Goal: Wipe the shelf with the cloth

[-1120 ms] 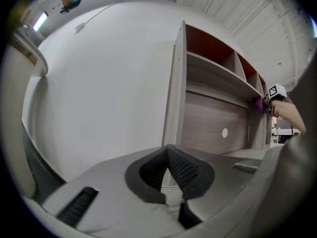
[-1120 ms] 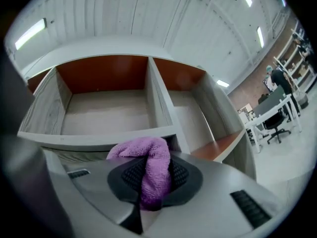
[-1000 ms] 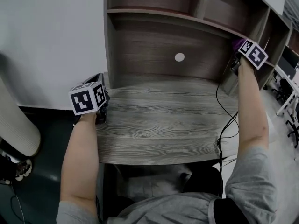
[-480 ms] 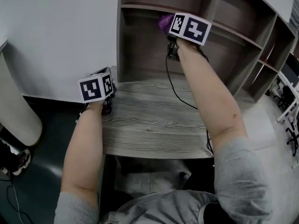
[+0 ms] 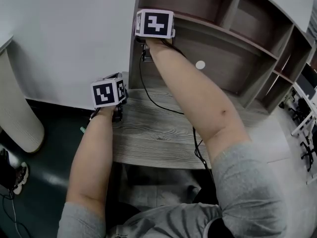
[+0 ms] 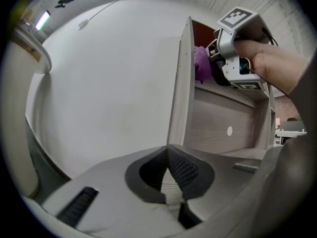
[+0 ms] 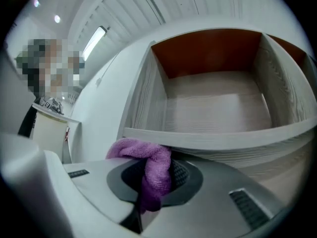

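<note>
My right gripper (image 7: 156, 178) is shut on a purple cloth (image 7: 148, 165), which bunches against the front edge of the wooden shelf board (image 7: 223, 138). An open, bare compartment lies above that board. In the head view the right gripper (image 5: 154, 25) is at the far left end of the upper shelf (image 5: 223, 31), and the cloth is hidden behind its marker cube. My left gripper (image 5: 110, 94) stays low at the desk's left edge. Its jaws (image 6: 169, 180) are shut with nothing between them. From the left gripper view the cloth (image 6: 200, 66) shows beside the right gripper (image 6: 233, 48).
A grey wood desk top (image 5: 163, 133) lies below the shelf unit, with a black cable (image 5: 163, 108) trailing across it from my right gripper. A white round cap (image 5: 200, 64) sits in the back panel. A white wall (image 5: 64, 33) borders the unit's left side.
My right gripper has swept left along the shelf with the cloth, from the right end to the far left end. The left gripper has hardly moved.
</note>
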The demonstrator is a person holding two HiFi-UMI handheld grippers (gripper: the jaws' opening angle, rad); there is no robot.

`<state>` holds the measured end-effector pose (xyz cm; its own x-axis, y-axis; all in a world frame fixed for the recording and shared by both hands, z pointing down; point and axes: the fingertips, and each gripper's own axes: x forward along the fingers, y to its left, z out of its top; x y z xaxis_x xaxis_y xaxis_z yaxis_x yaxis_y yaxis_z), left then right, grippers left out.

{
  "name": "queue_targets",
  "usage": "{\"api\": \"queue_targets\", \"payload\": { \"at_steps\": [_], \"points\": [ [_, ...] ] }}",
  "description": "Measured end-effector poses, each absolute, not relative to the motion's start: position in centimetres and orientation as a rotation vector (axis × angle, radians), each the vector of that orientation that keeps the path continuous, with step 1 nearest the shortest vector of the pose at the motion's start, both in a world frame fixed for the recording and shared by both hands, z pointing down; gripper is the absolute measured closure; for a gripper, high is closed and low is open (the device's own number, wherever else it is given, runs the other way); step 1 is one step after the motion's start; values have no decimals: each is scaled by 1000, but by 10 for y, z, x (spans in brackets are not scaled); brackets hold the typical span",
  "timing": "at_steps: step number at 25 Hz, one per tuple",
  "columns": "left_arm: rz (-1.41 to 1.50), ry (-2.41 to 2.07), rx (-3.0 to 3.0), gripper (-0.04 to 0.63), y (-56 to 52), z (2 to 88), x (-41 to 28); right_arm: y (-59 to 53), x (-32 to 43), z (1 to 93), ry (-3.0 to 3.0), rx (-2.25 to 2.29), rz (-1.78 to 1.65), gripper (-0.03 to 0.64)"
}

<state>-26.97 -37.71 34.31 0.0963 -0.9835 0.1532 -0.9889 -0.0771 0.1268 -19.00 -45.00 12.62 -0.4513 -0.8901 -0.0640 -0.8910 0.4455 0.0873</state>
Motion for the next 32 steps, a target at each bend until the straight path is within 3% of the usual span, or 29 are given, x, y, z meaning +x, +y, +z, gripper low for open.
{"api": "queue_targets", "payload": {
  "at_steps": [8,18,23,32],
  "points": [
    [107,-1952,2247,574,-374,344,-253,-408,-125,167,2840,-1432,337,558],
    [91,-1856,2444,574,-356,331,-212,-358,137,244,2995,-1206,252,560],
    [-28,-1828,2578,574,-322,292,-179,-346,189,217,3056,-1044,268,559],
    [-266,-1711,2495,574,-238,154,-97,-299,256,104,3084,-845,-11,558]
  ]
}}
